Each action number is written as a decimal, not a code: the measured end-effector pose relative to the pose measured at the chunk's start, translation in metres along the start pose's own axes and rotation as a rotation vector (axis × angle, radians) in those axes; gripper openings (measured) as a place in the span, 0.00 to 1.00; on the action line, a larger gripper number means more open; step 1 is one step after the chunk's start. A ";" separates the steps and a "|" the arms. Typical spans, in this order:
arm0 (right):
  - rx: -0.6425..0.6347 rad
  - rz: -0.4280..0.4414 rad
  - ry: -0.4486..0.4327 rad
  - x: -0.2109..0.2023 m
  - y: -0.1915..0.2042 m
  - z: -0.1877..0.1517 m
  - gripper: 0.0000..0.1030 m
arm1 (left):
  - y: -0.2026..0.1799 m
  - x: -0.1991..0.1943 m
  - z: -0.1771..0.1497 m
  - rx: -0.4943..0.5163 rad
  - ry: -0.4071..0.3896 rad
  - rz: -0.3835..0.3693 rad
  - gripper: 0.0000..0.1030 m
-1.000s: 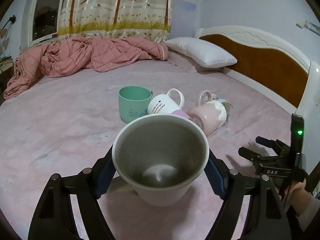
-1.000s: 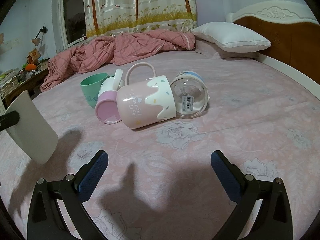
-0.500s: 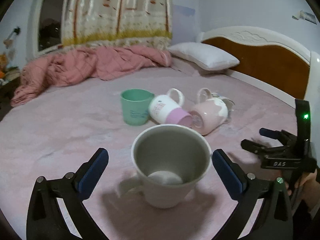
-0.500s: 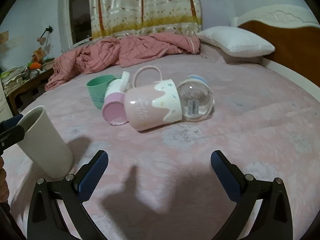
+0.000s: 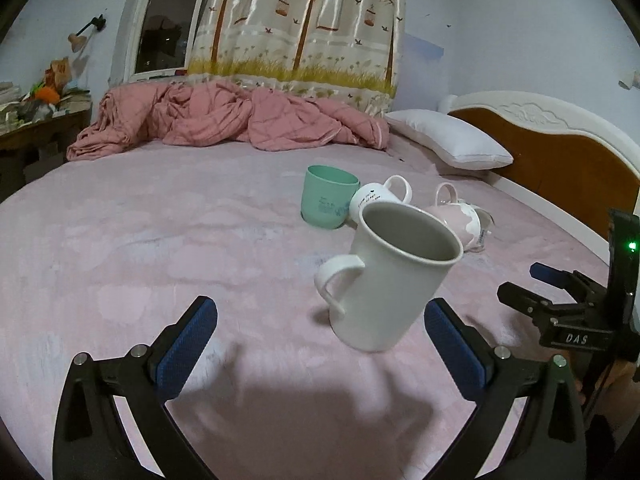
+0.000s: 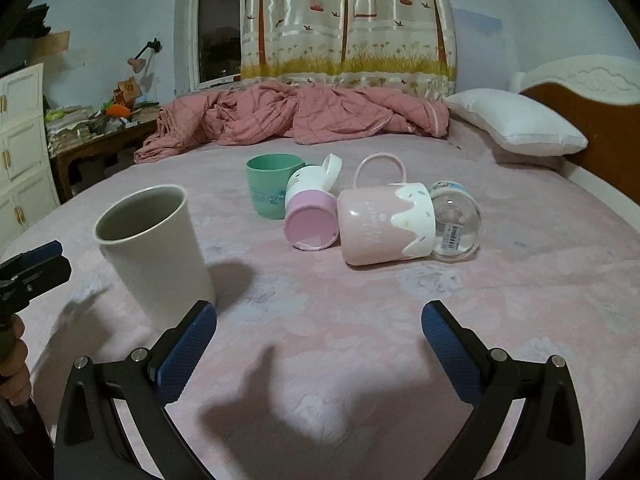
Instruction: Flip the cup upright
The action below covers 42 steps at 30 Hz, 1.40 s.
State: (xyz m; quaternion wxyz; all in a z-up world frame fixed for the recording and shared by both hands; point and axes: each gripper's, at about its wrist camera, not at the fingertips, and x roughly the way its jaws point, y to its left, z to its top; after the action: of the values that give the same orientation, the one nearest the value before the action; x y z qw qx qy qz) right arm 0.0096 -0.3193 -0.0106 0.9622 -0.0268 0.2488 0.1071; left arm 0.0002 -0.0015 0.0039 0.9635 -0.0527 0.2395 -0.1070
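A white mug (image 5: pixel 394 276) stands upright on the pink bedsheet, handle to the left; it also shows in the right wrist view (image 6: pixel 154 252). My left gripper (image 5: pixel 320 338) is open and empty, just behind the mug. My right gripper (image 6: pixel 320 344) is open and empty, low over the sheet. A green cup (image 6: pixel 270 188) stands upright. A white-and-pink mug (image 6: pixel 312 210), a pink mug with white glaze (image 6: pixel 386 222) and a clear glass (image 6: pixel 456 222) lie on their sides in a row beside it.
A crumpled pink blanket (image 6: pixel 296 116) lies at the far side of the bed. A white pillow (image 6: pixel 516 124) rests against the wooden headboard (image 5: pixel 568 160) on the right. A cluttered side table (image 6: pixel 92 132) and white cabinet (image 6: pixel 22 140) stand left.
My left gripper set the white mug down upright, opened, and pulled back and up from it. The right gripper stayed open and shifted a little.
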 end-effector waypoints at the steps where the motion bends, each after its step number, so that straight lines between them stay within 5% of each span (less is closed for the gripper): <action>1: -0.003 -0.006 0.003 -0.003 0.004 -0.001 1.00 | -0.001 -0.001 -0.002 0.001 -0.002 0.006 1.00; 12: 0.053 0.002 -0.034 -0.042 0.022 -0.012 1.00 | -0.016 -0.013 -0.014 0.036 -0.032 0.118 1.00; 42: 0.016 0.008 -0.049 -0.046 0.031 -0.016 1.00 | -0.021 -0.012 -0.019 0.056 -0.028 0.096 1.00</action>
State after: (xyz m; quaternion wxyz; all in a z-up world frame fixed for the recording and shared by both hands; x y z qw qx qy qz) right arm -0.0445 -0.2997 -0.0022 0.9678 -0.0152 0.2261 0.1097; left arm -0.0225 -0.0206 -0.0039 0.9719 -0.0156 0.2253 -0.0668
